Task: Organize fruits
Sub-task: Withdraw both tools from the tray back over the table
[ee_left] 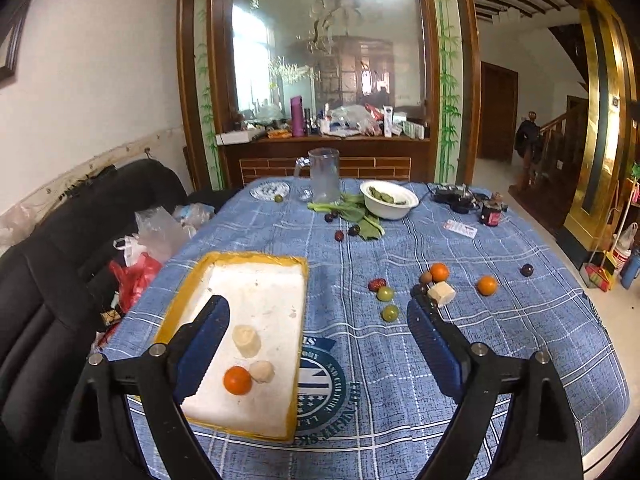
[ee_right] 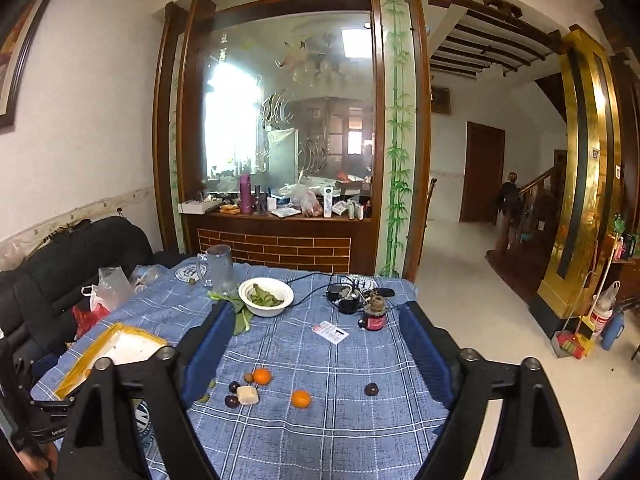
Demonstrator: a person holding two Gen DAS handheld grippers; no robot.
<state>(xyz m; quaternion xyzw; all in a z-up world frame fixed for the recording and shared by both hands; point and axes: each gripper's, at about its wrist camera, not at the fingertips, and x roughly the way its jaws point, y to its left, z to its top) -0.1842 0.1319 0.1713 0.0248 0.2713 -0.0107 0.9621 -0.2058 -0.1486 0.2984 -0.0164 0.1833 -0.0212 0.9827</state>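
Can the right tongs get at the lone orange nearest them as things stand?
Probably yes. The right tongs are open and empty, and the orange lies alone on the cloth between the fingers' line, with clear space around it; the dark fruit sits well apart.

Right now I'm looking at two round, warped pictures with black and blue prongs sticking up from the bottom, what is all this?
No robot here: a person holds a two-finger tool in each hand, and each tool carries a wide-angle camera looking along its fingers. One picture comes from the left gripper, the other from the right gripper. Both are open and hold nothing.

Below them is a table with a blue checked cloth. At the left lies a white tray with a yellow rim, holding one orange fruit and two pale chunks. Loose on the cloth are two more oranges, another pale chunk, green fruits and small dark ones. Farther back stand a white bowl of greens and a clear jug.
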